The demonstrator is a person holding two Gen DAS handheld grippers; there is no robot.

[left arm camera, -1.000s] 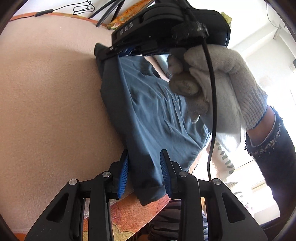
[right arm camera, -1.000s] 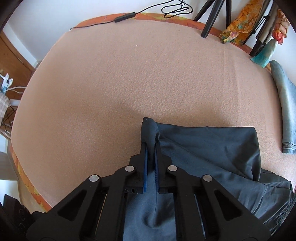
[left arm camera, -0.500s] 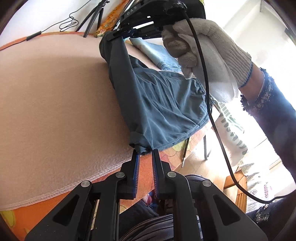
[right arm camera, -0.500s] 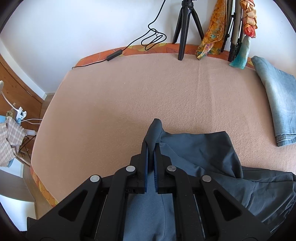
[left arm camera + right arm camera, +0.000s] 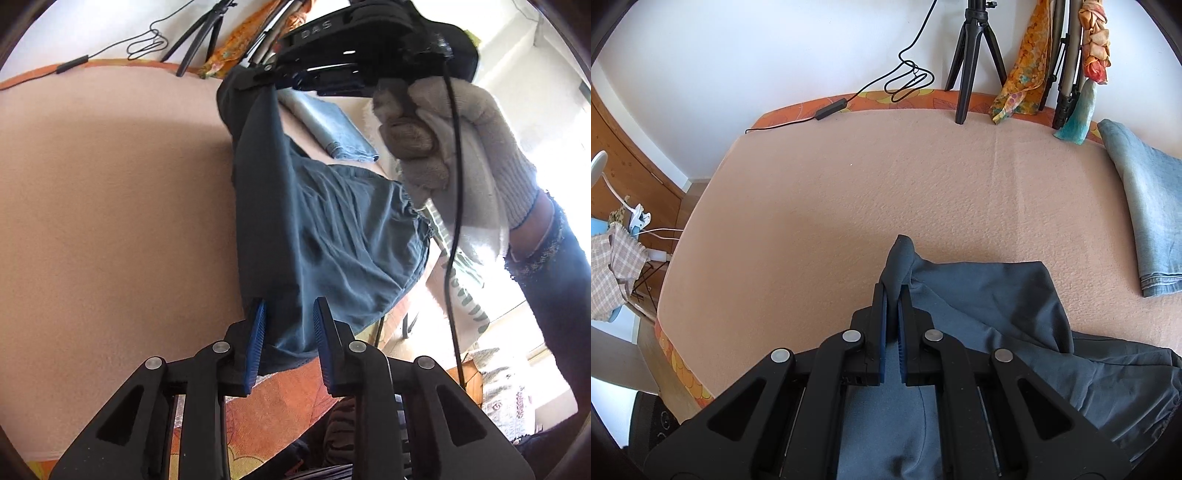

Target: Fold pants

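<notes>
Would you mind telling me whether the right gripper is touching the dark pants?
Touching. The right wrist view shows the right gripper with its jaws pinched shut on a fold of the dark pants, cloth squeezed between the pads.

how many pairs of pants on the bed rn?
2. The dark blue pants lie at the near side, a corner pinched by the right gripper. The folded light blue jeans lie at the far right edge. Others may lie out of frame.

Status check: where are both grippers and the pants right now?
Right gripper shut on dark pants, corner lifted off bed. Left gripper open, fingers straddling hem. Folded jeans lie apart, not in the way.
</notes>
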